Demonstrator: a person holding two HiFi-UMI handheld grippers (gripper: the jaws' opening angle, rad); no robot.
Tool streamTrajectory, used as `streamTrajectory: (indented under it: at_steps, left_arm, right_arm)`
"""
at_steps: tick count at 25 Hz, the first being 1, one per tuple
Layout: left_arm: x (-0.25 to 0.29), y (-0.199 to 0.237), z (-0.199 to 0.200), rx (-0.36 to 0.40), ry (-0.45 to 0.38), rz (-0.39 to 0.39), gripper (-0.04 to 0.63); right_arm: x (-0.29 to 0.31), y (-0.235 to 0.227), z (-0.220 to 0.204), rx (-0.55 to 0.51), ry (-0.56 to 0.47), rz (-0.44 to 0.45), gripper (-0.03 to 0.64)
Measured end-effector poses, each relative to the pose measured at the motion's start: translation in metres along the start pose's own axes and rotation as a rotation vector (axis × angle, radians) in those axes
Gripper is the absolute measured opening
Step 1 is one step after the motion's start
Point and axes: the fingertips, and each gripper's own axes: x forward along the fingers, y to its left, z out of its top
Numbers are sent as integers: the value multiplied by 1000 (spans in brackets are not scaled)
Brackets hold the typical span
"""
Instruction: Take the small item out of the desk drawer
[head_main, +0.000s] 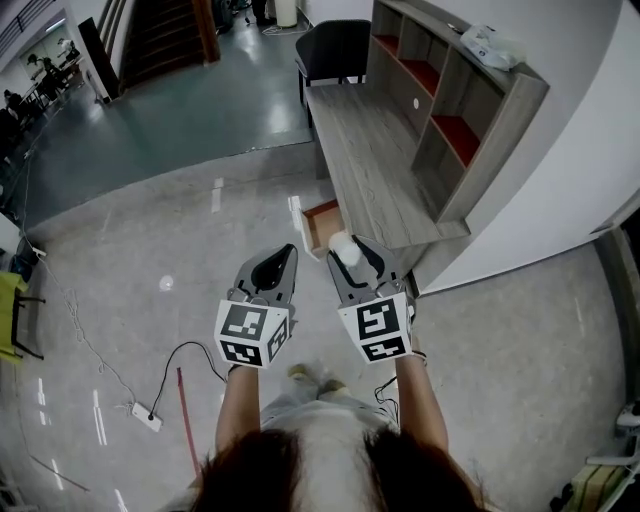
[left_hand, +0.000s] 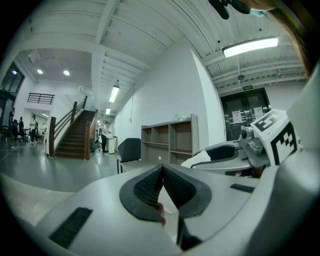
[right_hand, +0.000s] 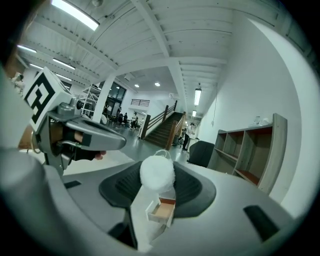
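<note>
A small white fluffy ball (head_main: 342, 246) is pinched between the jaws of my right gripper (head_main: 347, 254), held in the air in front of the desk. In the right gripper view the ball (right_hand: 157, 173) sits at the tips of the right gripper (right_hand: 158, 186). Beyond it the small desk drawer (head_main: 319, 224) stands pulled out, its wooden inside (right_hand: 161, 210) bare. My left gripper (head_main: 285, 256) hovers beside the right one, its jaws shut together on nothing; the left gripper view shows the left gripper (left_hand: 161, 173) with pads touching.
The grey wooden desk (head_main: 370, 150) runs along the wall with a shelf unit (head_main: 450, 100) on top and a black chair (head_main: 335, 48) at its far end. A white power strip and cable (head_main: 148, 416) lie on the floor at the left. A staircase (left_hand: 75, 135) rises farther off.
</note>
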Motion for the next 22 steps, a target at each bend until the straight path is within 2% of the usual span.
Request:
streamTrajectory:
  at_steps: [22]
  left_arm:
    - [-44, -68, 1, 5, -8, 63, 17]
  right_arm:
    - [-83, -5, 7, -2, -100, 26, 189]
